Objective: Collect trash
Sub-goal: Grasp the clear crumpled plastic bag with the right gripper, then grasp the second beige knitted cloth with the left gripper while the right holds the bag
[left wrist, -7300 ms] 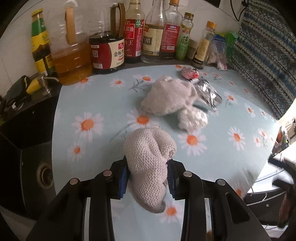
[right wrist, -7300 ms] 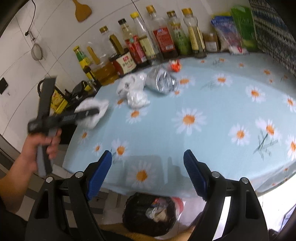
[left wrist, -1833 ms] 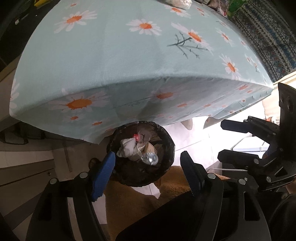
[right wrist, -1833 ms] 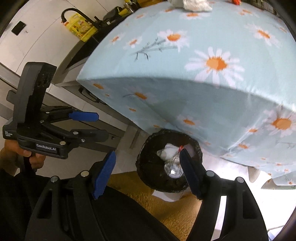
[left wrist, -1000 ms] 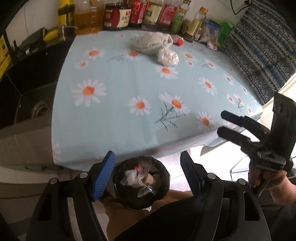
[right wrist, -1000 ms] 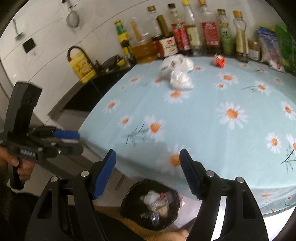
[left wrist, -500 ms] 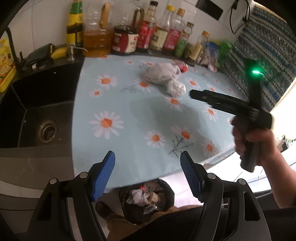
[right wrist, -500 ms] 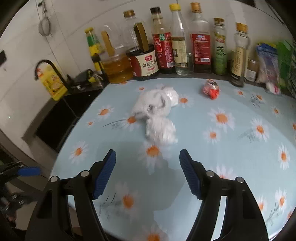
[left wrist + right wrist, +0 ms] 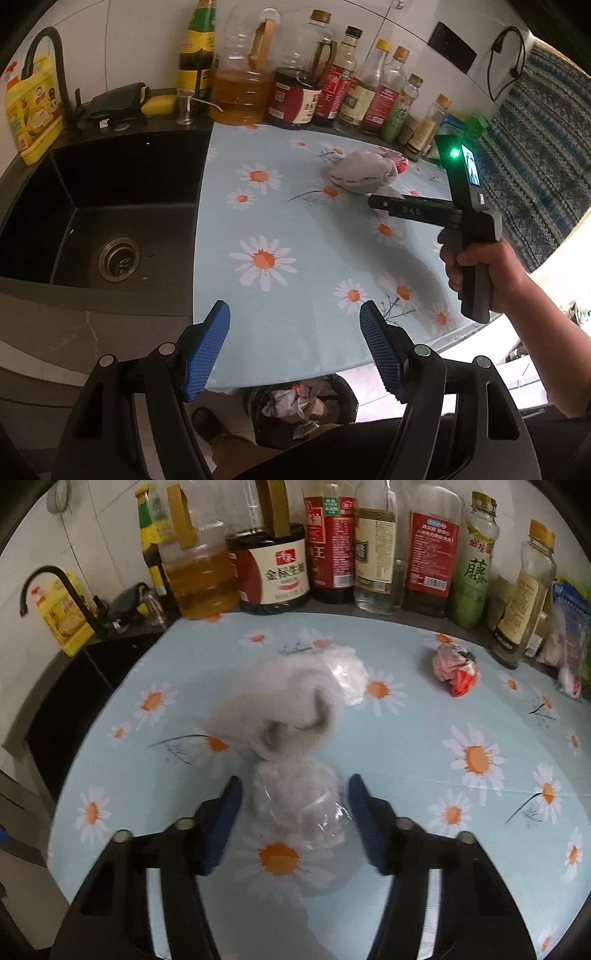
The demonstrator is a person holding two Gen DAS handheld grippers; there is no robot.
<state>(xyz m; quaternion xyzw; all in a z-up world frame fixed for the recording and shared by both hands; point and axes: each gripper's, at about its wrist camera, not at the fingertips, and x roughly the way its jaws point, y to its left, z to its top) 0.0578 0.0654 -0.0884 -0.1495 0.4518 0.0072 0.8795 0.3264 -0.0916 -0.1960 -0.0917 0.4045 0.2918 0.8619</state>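
My right gripper (image 9: pixel 293 808) is open, its blue pads on either side of a crumpled clear plastic bag (image 9: pixel 295 797) on the daisy tablecloth (image 9: pixel 424 782). Behind the bag lies a grey knitted cloth (image 9: pixel 273 705), with more clear plastic (image 9: pixel 345 672) beyond it and a red-pink wrapper (image 9: pixel 456 668) at the right. My left gripper (image 9: pixel 295 347) is open and empty at the table's near edge. Below it stands a black trash bin (image 9: pixel 301 406) with trash inside. In the left wrist view the right gripper (image 9: pixel 373 201) reaches toward the grey cloth (image 9: pixel 364 173).
Oil and sauce bottles (image 9: pixel 332 542) line the wall behind the table. A black sink (image 9: pixel 96 206) with a faucet (image 9: pixel 48 55) and a yellow detergent bottle (image 9: pixel 31 107) lies left of the table. A patterned blue fabric (image 9: pixel 532 155) stands at the right.
The right gripper has moved forward over the table to straddle the clear plastic bag. The left gripper has risen and tilted up, showing more of the sink and table.
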